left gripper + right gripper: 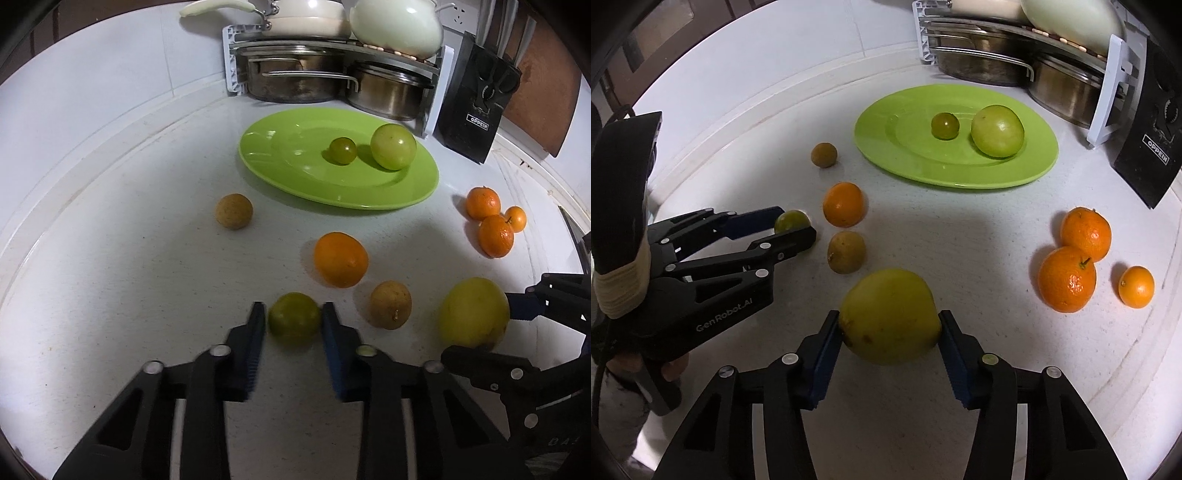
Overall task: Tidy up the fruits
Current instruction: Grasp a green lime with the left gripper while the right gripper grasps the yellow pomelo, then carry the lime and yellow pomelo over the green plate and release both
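Two grippers: left [293, 317] clamps green fruit [294, 323], right [888, 325] yellow fruit [889, 315].

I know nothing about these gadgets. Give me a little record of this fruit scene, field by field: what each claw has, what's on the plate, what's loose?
left gripper: closed around small green fruit
right gripper: closed around large yellow-green fruit
green plate: two green fruits, one small, one large
loose on counter: two brown fruits, one orange, a cluster of three oranges
behind plate: pots on rack
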`<state>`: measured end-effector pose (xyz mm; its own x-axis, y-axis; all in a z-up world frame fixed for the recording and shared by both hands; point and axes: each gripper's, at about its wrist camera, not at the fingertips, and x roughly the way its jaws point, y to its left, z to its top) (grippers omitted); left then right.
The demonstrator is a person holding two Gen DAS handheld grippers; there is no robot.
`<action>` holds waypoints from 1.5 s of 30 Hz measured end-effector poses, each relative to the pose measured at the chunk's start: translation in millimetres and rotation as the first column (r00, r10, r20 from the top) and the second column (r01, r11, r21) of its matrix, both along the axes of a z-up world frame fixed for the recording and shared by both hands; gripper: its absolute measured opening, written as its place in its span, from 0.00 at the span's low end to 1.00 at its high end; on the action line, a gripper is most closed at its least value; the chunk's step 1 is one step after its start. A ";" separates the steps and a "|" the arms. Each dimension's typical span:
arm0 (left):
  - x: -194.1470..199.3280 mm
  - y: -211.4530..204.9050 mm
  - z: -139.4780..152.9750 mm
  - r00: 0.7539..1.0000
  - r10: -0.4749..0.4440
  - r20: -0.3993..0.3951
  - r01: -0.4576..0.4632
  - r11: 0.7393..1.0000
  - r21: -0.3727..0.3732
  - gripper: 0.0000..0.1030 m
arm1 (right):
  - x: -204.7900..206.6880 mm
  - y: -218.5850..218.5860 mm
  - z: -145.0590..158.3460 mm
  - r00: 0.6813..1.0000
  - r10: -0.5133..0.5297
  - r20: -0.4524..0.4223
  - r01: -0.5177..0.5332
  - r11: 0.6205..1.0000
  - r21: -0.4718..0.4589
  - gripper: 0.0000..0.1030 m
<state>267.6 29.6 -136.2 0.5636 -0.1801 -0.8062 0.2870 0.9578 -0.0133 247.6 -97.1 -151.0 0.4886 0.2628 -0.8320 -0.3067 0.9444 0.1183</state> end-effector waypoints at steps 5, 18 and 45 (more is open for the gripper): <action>-3.6 1.6 2.4 1.000 0.008 0.003 -0.008 1.000 -0.001 0.28 | -0.6 0.6 0.3 1.000 0.004 0.010 -0.004 1.000 -0.004 0.51; -23.2 4.9 19.6 0.999 0.046 0.022 -0.045 0.999 -0.029 0.28 | -8.5 -5.9 13.9 0.998 0.010 0.066 -0.011 1.000 0.020 0.51; -23.7 -25.7 99.7 0.976 0.058 0.210 -0.045 0.997 -0.066 0.28 | 4.3 -48.0 86.3 0.963 -0.026 0.268 0.010 0.998 0.063 0.51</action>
